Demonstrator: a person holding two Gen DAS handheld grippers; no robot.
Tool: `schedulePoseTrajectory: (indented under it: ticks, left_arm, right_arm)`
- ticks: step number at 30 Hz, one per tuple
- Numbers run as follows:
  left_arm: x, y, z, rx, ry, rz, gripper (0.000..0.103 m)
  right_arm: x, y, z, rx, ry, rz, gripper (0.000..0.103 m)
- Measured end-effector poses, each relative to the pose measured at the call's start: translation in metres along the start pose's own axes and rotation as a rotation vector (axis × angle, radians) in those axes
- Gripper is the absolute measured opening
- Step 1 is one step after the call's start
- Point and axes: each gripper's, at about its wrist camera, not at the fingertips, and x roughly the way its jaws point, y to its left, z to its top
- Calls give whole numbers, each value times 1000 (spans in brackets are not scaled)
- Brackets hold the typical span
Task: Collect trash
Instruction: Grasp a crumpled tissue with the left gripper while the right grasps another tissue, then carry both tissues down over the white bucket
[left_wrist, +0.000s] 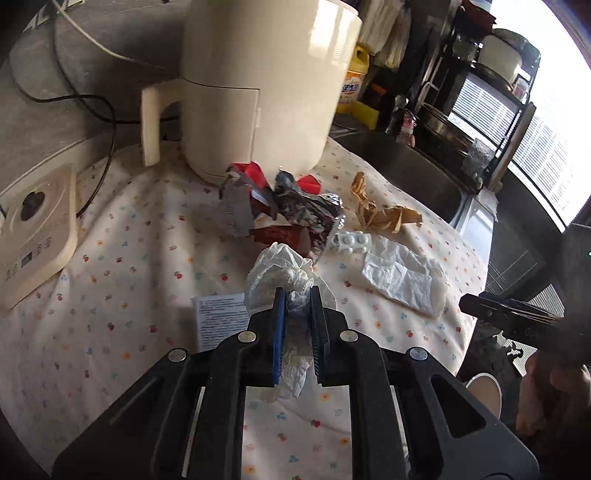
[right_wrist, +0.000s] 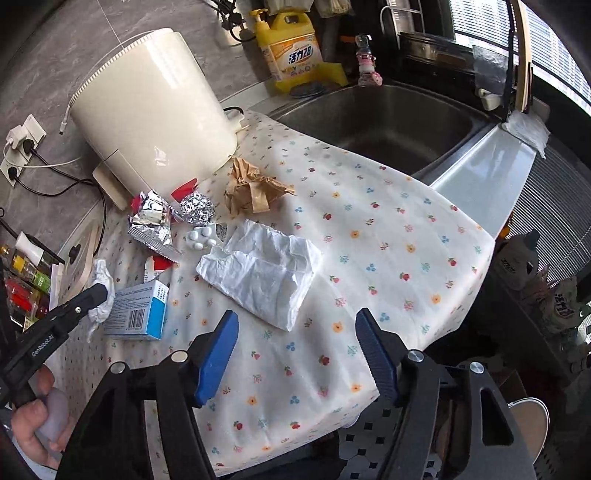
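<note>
On the yellow detergent bottle by the sink I can read "活力28" in red characters on its label; the smaller print under it is too fine for me. The same bottle shows in my left wrist view, but there its label is blurred and I cannot make out the characters. The black arm of my left gripper carries white lettering that looks like "GenRobot.AI". The blue and white box has a barcode with digits beneath and lines of small print, none of it legible. The folded leaflet under my left gripper is covered in print too small to read.
</note>
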Motion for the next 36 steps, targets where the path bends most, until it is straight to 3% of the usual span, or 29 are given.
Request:
schedulePoseTrajectory:
  ticks: [9,11,13,14,15,17,25,30,36]
  left_arm:
    - [-37,68,-31,-157,-7,139,13]
    - [-47,77,-37,-177,-14,170,13]
    - [-57,83,-43,-196,-28,195,13]
    - [-63,85,-45,-207,-36,205,13]
    - [-68,87,-49,-221,-43,213,13]
    - [-76,90,-57,-250,-51,224,13]
    - [-100,82,-77,-301,-75,261,13]
    - [-106,55,-83,-276,-83,251,13]
    - [-104,8,-94,-227,-76,215,13]
  right_arm:
    - [53,18,19,-80,27,-89,64]
    - [57,26,24,-106,21,-100,59]
    - [59,33,28,-137,7,-122,30]
    - [63,36,29,-146,28,-87,6]
    - [67,40,30,-149,51,-60,3]
    - [63,51,28,-185,27,-68,3]
    - [33,81,7,-285,12,48,2]
    - [0,66,-7,-289,-11,86,2]
    - [-36,18,-25,-238,-34,88,2]
